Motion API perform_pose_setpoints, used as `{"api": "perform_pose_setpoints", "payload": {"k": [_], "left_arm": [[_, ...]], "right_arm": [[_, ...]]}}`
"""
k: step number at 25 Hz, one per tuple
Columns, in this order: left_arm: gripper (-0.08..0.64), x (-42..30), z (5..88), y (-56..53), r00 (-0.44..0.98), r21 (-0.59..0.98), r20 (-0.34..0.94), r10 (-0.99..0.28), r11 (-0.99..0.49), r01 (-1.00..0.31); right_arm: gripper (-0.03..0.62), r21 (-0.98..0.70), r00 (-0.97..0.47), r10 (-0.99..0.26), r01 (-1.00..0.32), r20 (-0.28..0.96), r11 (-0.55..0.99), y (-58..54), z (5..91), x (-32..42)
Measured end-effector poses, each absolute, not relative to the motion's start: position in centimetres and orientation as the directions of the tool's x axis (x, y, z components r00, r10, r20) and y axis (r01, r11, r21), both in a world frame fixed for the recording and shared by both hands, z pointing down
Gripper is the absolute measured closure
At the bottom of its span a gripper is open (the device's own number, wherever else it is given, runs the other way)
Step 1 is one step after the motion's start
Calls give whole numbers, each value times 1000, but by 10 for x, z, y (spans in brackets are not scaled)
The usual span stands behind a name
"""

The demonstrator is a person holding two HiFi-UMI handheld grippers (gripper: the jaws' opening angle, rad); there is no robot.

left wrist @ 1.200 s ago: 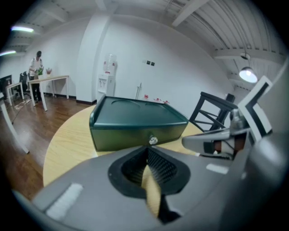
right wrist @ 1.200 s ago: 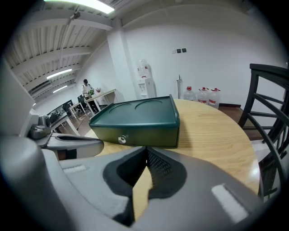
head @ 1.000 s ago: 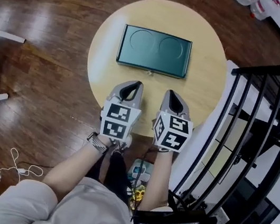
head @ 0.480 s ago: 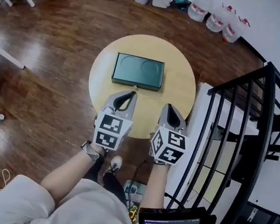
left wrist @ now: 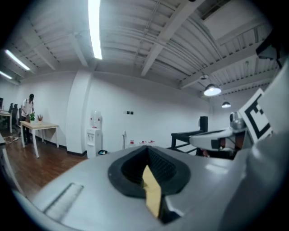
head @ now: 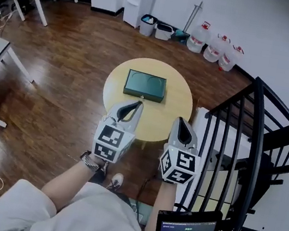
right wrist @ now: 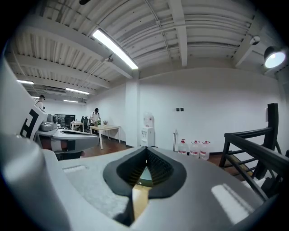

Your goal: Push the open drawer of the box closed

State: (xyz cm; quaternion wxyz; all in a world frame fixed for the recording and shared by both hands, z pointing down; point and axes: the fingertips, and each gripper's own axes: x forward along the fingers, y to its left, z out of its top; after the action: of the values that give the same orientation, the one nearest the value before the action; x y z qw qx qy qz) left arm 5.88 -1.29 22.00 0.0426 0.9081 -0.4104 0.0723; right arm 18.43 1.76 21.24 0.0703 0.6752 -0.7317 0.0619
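Green box [head: 145,86] smaller, farther than before.

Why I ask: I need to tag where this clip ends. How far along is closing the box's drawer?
Done, it seems: the green box on the round table shows no drawer sticking out, though it is small in the head view. In hand: nothing. The left gripper and right gripper are shut, empty and held clear of the box. Left: apparently nothing.
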Motion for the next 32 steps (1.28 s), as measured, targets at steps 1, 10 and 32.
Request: {"api": "perform_pose_setpoints", "payload": {"k": [1, 10, 32], "left_arm": [[552, 52, 212, -5, 654, 13, 147, -742, -659, -752], [552, 3, 178, 32, 682, -72, 42, -731, -683, -727], [552, -56, 157, 72, 748, -129, -26, -663, -740, -660]], "right_arm": [[589, 5, -81, -982, -997, 168, 83, 23, 206, 180], [589, 32, -69, -997, -997, 26, 70, 70, 152, 130], [589, -16, -49, -998, -999, 30, 48, 119, 143, 71]]}}
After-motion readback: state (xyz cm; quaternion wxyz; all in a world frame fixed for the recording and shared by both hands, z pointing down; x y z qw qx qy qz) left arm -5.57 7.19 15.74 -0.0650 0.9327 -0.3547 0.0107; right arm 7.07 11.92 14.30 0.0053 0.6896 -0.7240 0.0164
